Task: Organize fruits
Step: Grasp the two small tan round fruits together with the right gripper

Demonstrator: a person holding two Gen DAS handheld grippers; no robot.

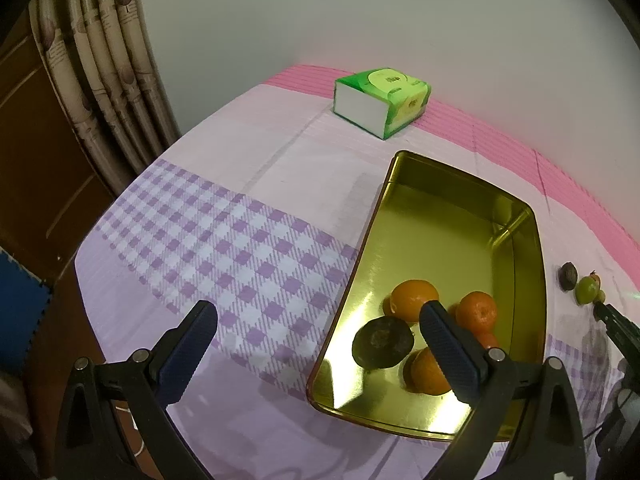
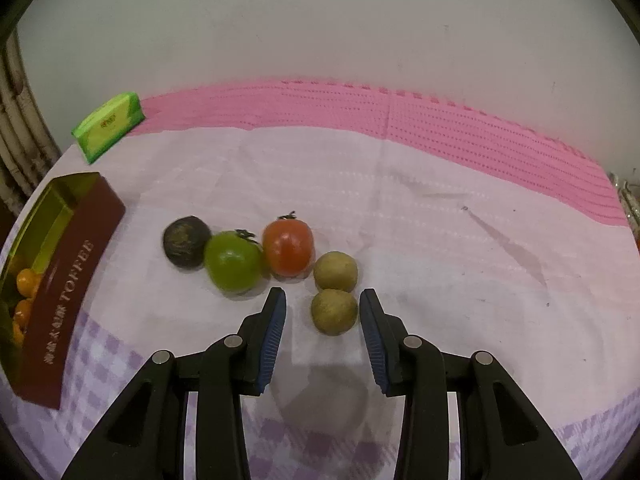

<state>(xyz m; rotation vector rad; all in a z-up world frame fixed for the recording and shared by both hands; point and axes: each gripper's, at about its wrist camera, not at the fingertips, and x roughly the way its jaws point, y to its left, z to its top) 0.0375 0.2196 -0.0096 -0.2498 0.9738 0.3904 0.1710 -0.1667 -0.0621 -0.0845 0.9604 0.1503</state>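
**Fruit split between tin and cloth, both grippers empty**

Your right gripper sits low over the tablecloth with its jaws spread, and the nearer brown fruit lies on the cloth between the fingertips, closer to the right one, though contact cannot be confirmed. Just beyond it rests a second brown fruit, the two touching or nearly so. To the left of that pair runs a row: a red tomato, a green tomato pressed against it, and a dark round fruit at the far end. These three crowd the left fingertip's side.

Further left stands the toffee tin, maroon outside and gold inside. A green tissue pack lies well beyond it, near the pink mat by the wall.

Your left gripper hovers above the tin's near-left corner, jaws released and holding nothing. Its right finger overlaps your view of three oranges and another dark fruit sitting in the tin's near end. The tin's far half shows only bare gold floor.
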